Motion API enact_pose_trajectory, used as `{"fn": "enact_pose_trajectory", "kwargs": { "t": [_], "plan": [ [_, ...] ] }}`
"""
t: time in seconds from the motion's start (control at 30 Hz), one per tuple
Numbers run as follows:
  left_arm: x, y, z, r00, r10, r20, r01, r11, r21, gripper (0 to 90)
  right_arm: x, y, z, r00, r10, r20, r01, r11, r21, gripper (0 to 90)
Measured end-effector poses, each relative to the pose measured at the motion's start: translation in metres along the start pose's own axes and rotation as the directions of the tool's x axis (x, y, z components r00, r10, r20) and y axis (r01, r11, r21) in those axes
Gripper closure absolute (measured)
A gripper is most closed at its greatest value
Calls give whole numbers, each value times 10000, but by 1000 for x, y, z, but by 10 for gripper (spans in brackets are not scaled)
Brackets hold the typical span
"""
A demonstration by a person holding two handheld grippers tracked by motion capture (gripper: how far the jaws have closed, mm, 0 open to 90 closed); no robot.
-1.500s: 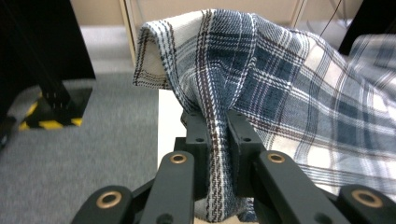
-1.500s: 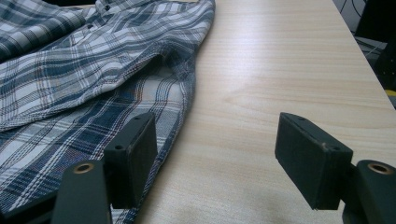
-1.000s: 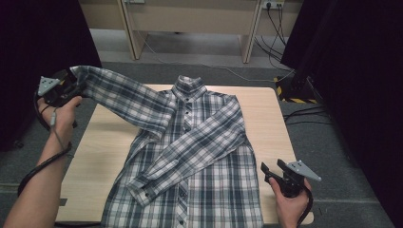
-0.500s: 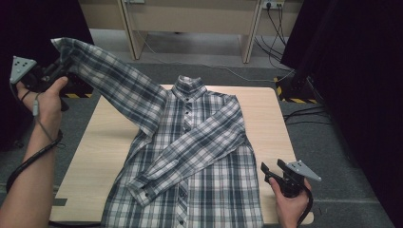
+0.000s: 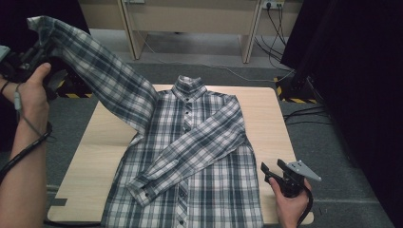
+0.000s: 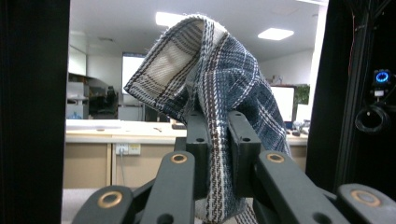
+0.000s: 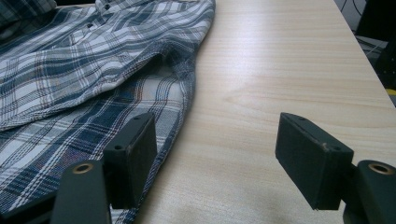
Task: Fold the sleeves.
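One shirt (image 5: 190, 156) lay on the table (image 5: 266, 109). The left gripper (image 6: 217, 140) pinched one cuff (image 6: 205, 70), that sleeve raised; the right gripper (image 7: 217, 158) gaped empty at the hem.

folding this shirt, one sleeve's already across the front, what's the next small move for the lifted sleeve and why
Probably carry the lifted sleeve inward and lay it across the shirt front. The left hand-held gripper is shut on its cuff, holding it up off the table, while the other sleeve already lies folded across the chest. The right hand-held gripper waits open by the shirt's edge.
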State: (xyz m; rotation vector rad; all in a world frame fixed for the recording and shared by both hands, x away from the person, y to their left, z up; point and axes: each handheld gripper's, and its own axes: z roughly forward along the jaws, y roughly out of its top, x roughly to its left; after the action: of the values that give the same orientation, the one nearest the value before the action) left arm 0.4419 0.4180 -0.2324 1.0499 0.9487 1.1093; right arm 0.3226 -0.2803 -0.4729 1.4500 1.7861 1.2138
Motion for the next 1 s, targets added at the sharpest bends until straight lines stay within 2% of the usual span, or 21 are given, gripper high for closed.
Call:
{"fn": "enact_pose_trajectory", "kwargs": {
  "t": [0.23, 0.37, 0.57, 0.8, 1.0],
  "plan": [
    [0, 16, -6, 10000, 34, -42, -36, 9991, -432, 809, 0, 0, 0, 10000, -5, 19, 5, 10000, 20, 302],
    [-1, 21, -7, 9999, 155, 12, -154, 9986, -515, 809, 0, 0, 0, 10000, -12, 26, 12, 10000, 29, 302],
    [-12, 18, -8, 9982, 436, 422, -421, 9985, -358, 809, 1, 0, 0, 10000, 2, 25, -2, 10000, 20, 302],
    [-37, 10, -14, 9896, 798, 1194, -772, 9967, -255, 808, 1, 0, 0, 10000, 1, 30, -1, 10000, 16, 302],
    [-65, 3, -21, 9729, 1017, 2075, -1018, 9948, -100, 808, 1, 0, 0, 10000, -11, 29, 11, 10000, 31, 302]
  ]
}}
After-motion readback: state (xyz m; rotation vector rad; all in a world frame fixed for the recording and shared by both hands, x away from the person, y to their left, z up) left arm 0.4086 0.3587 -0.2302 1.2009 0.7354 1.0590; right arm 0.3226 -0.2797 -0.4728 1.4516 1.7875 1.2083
